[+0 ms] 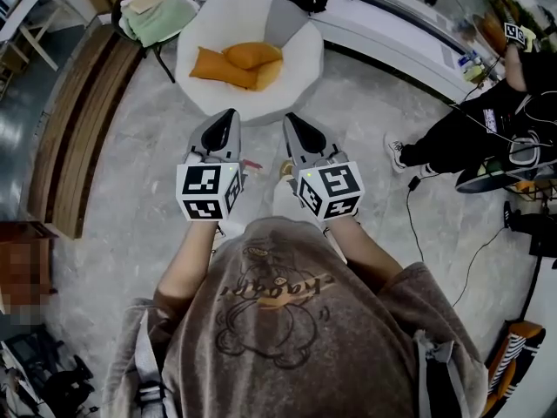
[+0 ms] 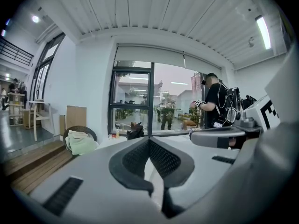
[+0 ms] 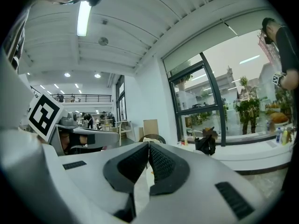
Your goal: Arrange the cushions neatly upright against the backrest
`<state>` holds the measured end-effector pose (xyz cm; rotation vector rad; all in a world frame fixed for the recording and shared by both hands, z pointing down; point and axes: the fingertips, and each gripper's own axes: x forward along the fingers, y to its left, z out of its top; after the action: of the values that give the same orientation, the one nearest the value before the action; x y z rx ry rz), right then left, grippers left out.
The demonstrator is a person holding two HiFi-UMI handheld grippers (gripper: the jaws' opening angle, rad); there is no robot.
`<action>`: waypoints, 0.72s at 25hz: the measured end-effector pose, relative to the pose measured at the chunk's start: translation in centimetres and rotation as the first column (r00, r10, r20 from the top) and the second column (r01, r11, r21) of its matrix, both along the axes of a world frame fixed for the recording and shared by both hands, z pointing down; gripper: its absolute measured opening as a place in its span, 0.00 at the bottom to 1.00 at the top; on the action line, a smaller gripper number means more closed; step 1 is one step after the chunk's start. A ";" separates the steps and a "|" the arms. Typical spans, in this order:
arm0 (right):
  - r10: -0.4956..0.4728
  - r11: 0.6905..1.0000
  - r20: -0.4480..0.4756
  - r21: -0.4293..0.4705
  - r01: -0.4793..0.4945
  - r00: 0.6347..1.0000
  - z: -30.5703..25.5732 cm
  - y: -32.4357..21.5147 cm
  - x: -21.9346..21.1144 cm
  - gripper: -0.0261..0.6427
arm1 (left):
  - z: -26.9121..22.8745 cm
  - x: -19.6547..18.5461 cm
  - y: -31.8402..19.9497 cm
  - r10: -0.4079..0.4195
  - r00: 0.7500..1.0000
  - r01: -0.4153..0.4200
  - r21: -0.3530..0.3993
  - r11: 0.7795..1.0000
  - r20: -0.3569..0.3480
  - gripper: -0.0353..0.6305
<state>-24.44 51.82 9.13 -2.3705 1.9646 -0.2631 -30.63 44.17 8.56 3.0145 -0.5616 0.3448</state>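
Orange cushions (image 1: 239, 64) lie flat on the white armchair (image 1: 300, 55) at twelve o'clock, well apart from the left hand-held gripper (image 1: 230, 114) and right hand-held gripper (image 1: 290, 120), both closed empty; best approach first, then open wide.

Left gripper (image 1: 230, 114) and right gripper (image 1: 289, 119) side by side just short of the armchair (image 1: 300, 59), fingers (image 2: 135, 160) together, empty.
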 end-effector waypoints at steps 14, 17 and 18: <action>-0.035 0.999 -0.014 -0.033 0.034 0.999 0.7 -6.1 4.2 0.07 | 0.6 4.7 -5.7 -0.007 1.000 0.007 -0.014 1.000 0.011 0.06; -0.039 0.999 -0.009 -0.033 0.038 0.999 0.6 -7.6 6.2 0.07 | 0.5 6.5 -7.1 -0.015 1.000 0.015 -0.018 1.000 0.015 0.06; -0.042 0.999 -0.006 -0.035 0.041 0.999 0.6 -8.1 6.9 0.07 | 0.6 7.1 -7.5 -0.020 1.000 0.020 -0.022 1.000 0.017 0.06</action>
<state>-17.54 43.74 9.74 -2.3570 2.0308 -0.2938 -23.50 36.63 9.11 2.9856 -0.5853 0.3733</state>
